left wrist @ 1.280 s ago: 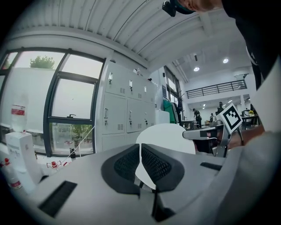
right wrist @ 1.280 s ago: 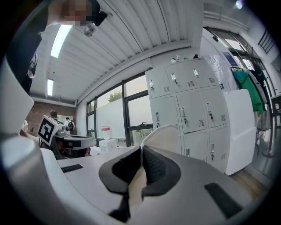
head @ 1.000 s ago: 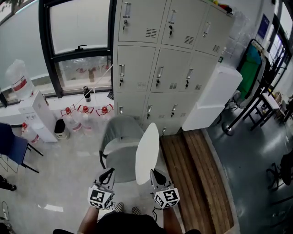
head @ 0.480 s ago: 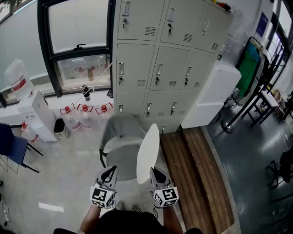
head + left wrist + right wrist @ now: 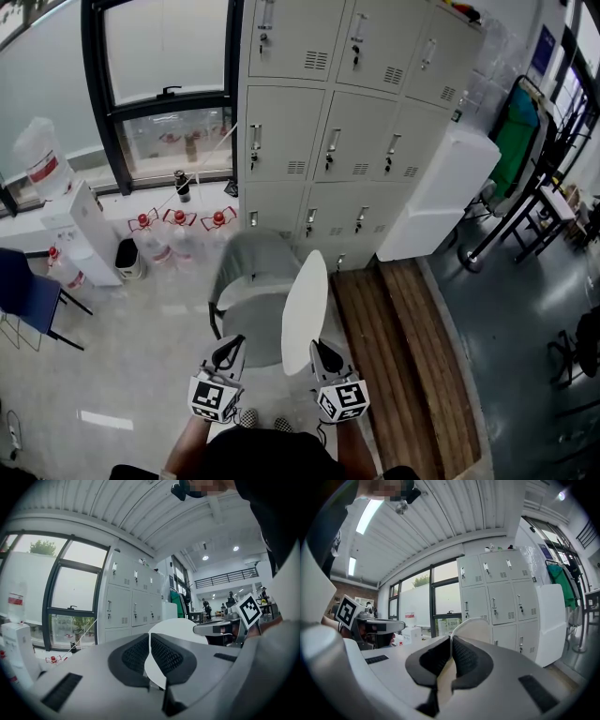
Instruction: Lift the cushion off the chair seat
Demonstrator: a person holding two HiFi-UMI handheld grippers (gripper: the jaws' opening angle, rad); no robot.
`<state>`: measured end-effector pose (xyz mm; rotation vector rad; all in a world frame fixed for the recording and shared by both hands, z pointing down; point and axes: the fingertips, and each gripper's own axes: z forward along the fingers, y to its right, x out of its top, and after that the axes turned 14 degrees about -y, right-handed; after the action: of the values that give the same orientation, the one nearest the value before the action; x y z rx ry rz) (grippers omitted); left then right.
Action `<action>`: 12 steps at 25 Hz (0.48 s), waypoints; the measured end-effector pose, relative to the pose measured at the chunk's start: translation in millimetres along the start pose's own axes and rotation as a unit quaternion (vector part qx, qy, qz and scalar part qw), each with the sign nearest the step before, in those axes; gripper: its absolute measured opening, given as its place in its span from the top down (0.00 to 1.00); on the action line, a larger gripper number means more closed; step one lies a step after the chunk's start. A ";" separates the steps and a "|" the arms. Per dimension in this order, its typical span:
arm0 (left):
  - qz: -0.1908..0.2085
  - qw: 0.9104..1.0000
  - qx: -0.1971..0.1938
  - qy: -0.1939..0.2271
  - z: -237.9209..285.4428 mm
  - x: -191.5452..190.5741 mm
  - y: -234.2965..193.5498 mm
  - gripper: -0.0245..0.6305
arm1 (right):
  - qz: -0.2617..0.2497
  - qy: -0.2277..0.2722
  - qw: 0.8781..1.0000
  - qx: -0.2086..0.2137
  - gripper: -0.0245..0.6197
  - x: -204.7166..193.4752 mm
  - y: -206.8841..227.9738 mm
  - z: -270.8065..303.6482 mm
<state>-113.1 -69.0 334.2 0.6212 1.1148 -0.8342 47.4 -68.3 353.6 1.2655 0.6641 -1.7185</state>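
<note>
The cushion [image 5: 305, 305] is a white oval pad, held up on its edge above the grey chair [image 5: 246, 281]. My right gripper [image 5: 322, 352] is shut on the cushion's lower rim. In the right gripper view the pale cushion [image 5: 476, 627] runs up from between the pressed pads [image 5: 451, 644]. My left gripper [image 5: 228, 349] hovers to the cushion's left, over the seat's front, apart from the cushion. Its jaws [image 5: 149, 641] are shut with nothing gripped, and the cushion [image 5: 183, 630] shows beyond them to the right.
Grey lockers [image 5: 366, 141] stand behind the chair, with a white cabinet [image 5: 441, 197] to their right. Water bottles [image 5: 178, 234] and a dispenser [image 5: 80, 230] line the window wall. A blue chair [image 5: 23, 295] is at the left, and a wooden platform [image 5: 403, 356] at the right.
</note>
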 end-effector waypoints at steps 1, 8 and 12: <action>0.000 1.000 -0.001 0.000 0.0 0.3 0.1 0.92 | 0.001 0.000 1.000 0.001 0.90 0.3 -0.4 0.4; 0.000 1.000 -0.004 0.001 0.2 0.5 -0.8 0.92 | 0.000 0.000 1.000 0.002 0.90 0.3 -3.6 2.6; 0.000 1.000 -0.004 0.001 1.3 1.3 -0.7 0.92 | 0.000 0.000 1.000 0.002 0.90 0.8 -3.3 2.6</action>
<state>-112.7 -70.7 333.4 0.6167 1.1199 -0.8285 43.2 -69.1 353.6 1.2682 0.6621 -1.7211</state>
